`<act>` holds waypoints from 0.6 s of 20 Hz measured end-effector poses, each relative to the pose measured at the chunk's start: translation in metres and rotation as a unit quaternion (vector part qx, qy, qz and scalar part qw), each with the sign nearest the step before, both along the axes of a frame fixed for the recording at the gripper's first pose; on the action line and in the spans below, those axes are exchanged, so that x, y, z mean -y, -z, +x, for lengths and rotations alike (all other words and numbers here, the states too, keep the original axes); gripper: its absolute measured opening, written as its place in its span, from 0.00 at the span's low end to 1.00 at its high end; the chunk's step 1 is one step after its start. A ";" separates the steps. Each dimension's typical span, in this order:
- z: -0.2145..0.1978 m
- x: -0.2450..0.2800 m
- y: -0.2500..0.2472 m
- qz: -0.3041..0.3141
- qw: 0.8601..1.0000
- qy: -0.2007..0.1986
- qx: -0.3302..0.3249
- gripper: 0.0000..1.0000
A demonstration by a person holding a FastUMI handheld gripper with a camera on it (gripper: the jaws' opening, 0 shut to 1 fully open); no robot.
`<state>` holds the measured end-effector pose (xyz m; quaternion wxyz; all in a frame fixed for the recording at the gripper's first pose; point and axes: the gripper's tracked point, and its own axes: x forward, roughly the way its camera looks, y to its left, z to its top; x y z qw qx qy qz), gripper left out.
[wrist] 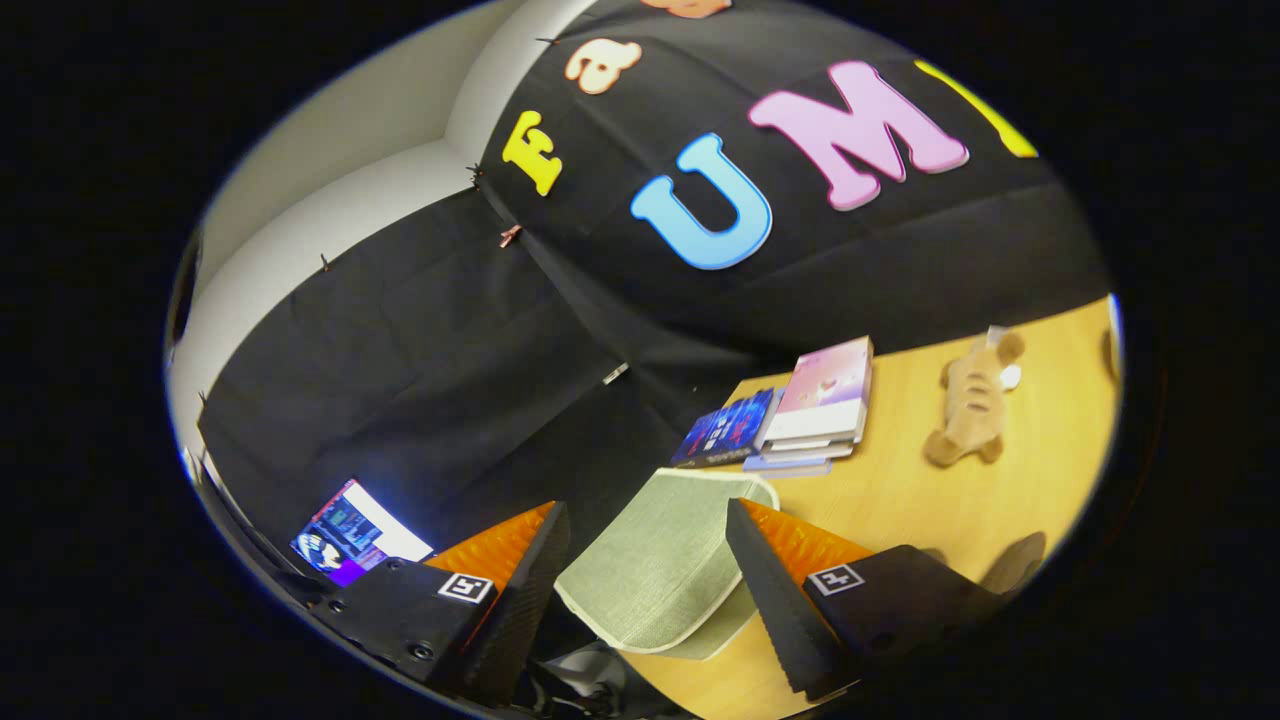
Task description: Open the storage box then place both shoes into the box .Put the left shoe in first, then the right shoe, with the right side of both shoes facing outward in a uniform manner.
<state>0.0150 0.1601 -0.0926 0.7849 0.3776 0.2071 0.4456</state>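
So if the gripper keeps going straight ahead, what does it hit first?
Probably the grey-green fabric lid between the open gripper's fingers; beyond it lies the book stack, though depth is unclear.

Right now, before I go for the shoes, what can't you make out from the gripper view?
- Grey-green fabric piece between the fingers: its near end is hidden behind the gripper; box lid or flap, cannot tell.
- Fingers stand apart; contact with the fabric is unclear.
- Dark shape beyond one finger: cut off, possibly a shoe.
- Book stack: covers too small to tell.
- Plush toy: detail blurred.
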 end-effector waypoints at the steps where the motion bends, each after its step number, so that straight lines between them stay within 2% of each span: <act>1: 0.000 -0.008 0.006 0.021 0.999 -0.023 -0.020 0.98; 3: 0.007 -0.019 0.023 0.061 0.994 -0.057 -0.066 0.98; 6: 0.014 -0.031 0.054 0.098 0.985 -0.085 -0.117 0.98; 12: 0.005 -0.065 0.118 0.097 0.965 -0.148 -0.192 0.97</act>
